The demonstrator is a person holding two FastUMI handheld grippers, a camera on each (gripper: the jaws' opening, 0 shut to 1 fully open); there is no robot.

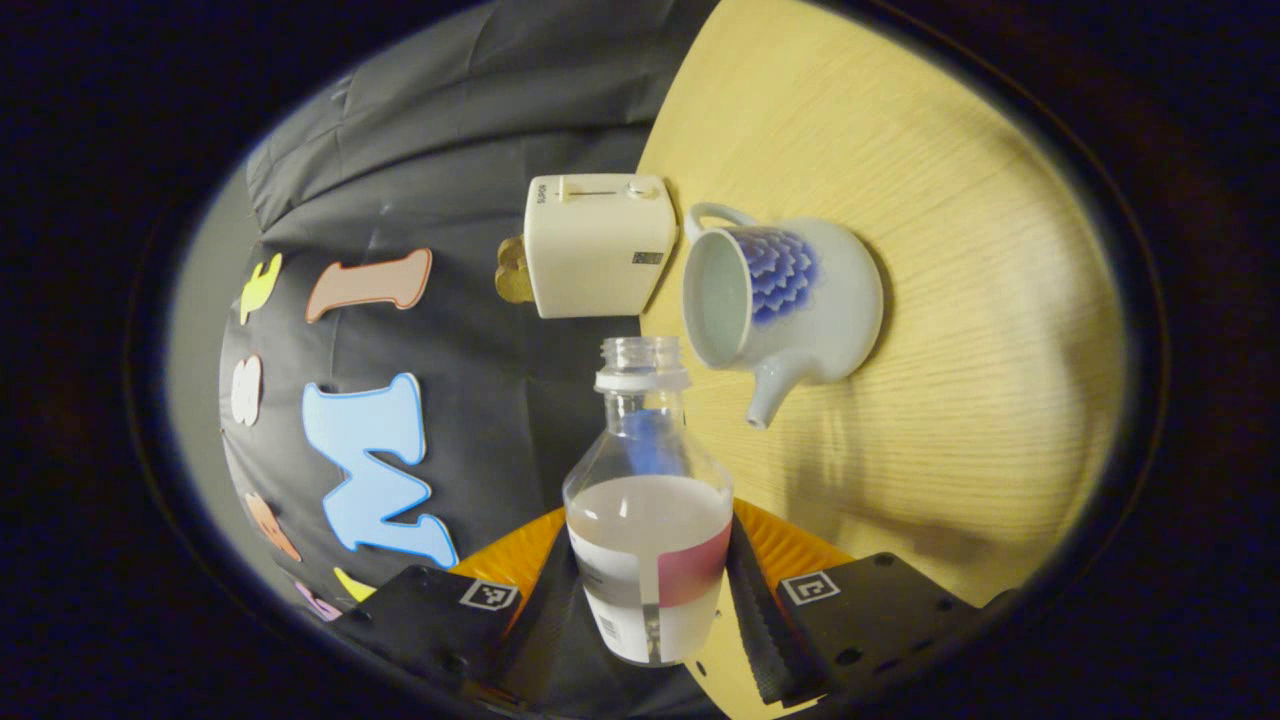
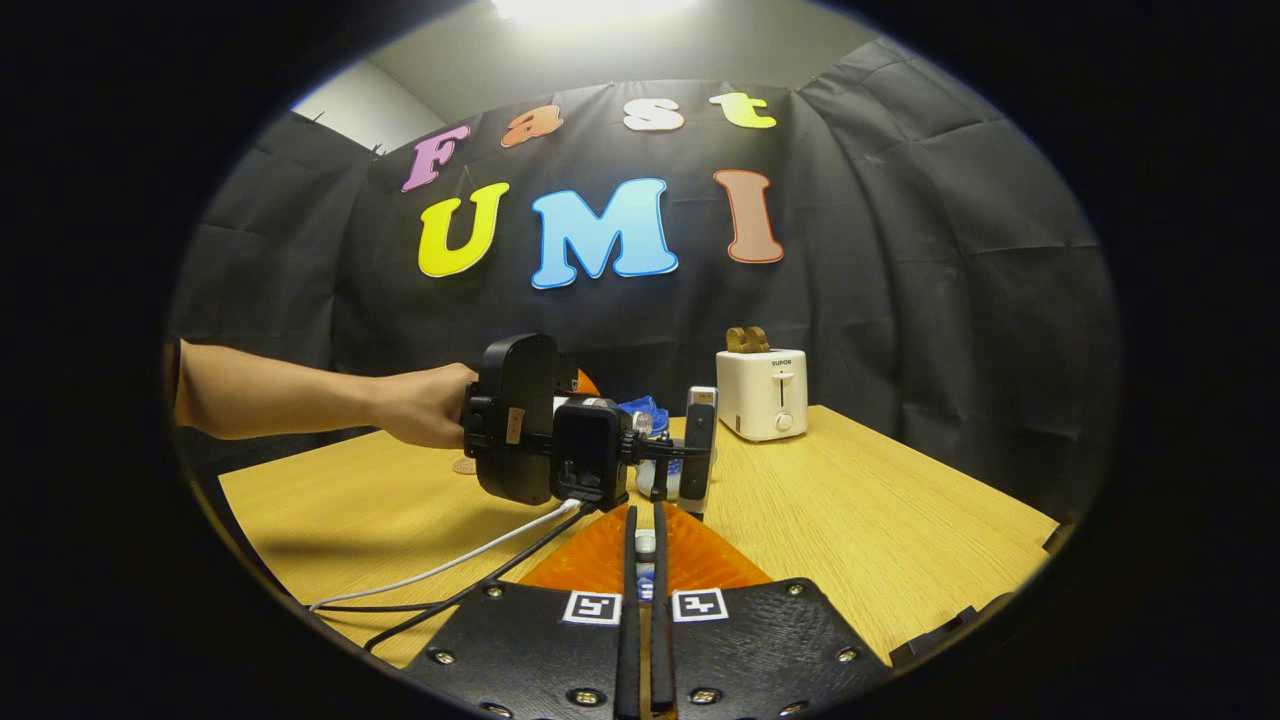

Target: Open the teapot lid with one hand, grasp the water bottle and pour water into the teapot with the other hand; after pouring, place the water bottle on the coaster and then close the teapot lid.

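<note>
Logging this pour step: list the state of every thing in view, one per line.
water bottle: uncapped, partly full, clamped in left gripper
teapot: lid off, standing on table
lid: barely visible, pinched in right gripper
toaster: something tan in its slot

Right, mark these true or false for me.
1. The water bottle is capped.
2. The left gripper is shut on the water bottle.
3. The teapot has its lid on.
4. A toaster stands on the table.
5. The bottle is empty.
1. False: the water bottle has an open neck, with no cap on it.
2. True: the left gripper has a finger pressed on each side of it.
3. False: the teapot has an open mouth, lid off.
4. True: the toaster stands on the table, next to the teapot.
5. False: it holds water.
</note>
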